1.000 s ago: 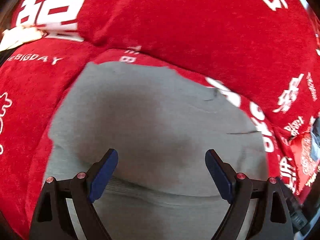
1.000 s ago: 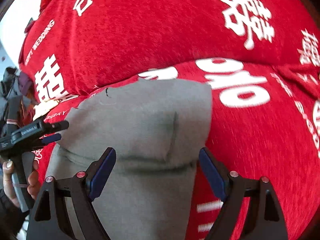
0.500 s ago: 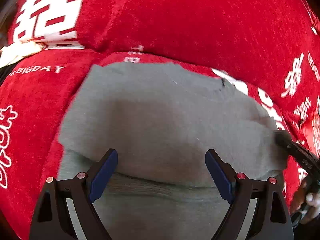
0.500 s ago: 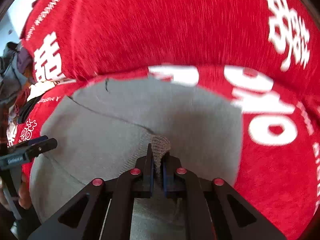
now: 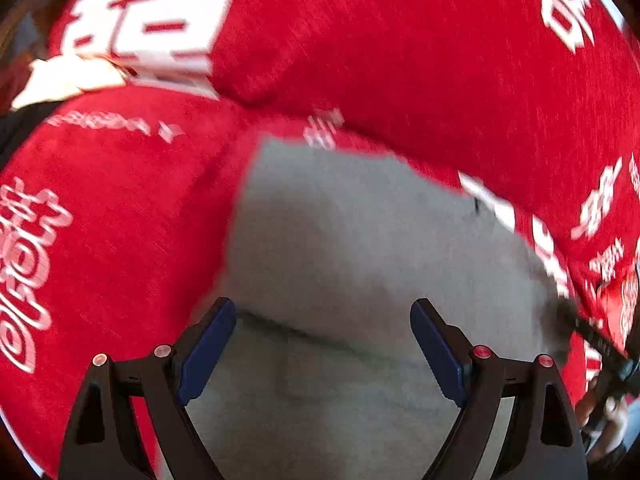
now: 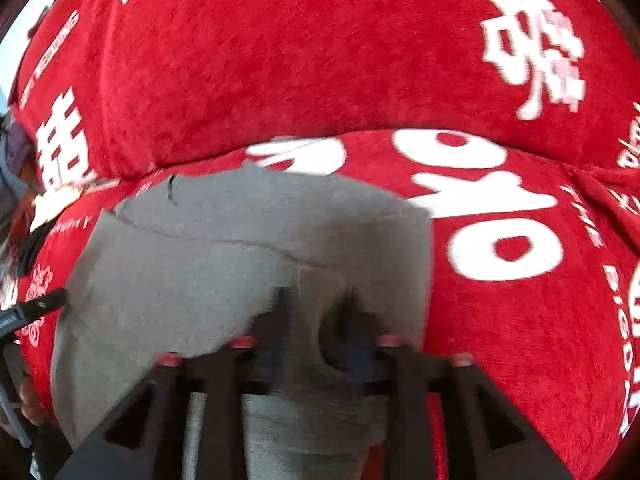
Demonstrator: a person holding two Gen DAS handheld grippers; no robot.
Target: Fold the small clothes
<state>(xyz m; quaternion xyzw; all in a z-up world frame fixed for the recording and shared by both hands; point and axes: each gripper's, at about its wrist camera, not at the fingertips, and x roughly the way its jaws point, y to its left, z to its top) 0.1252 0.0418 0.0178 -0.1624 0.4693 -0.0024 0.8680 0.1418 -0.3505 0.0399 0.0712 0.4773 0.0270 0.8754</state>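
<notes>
A grey garment [image 5: 360, 248] lies on a red sofa cover with white lettering [image 5: 380, 60]. My left gripper [image 5: 323, 344] is open, its blue pads [image 5: 208, 352] wide apart over the garment's near fold. In the right wrist view the garment [image 6: 208, 272] shows a folded layer on top. My right gripper [image 6: 316, 320] has its fingers partly apart with a bunch of the grey cloth standing between them; the view is blurred by motion. The right gripper's tip also shows at the right edge of the left wrist view [image 5: 576, 320].
The red cushion back [image 6: 320, 40] rises right behind the garment. A pale item [image 5: 68, 80] lies at the far left of the sofa. The left gripper's tip [image 6: 36, 308] shows at the left edge of the right wrist view.
The right gripper shut on the garment's edge half a second ago and its fingers now stand wider around the cloth. The left gripper shifted right over the garment, staying open.
</notes>
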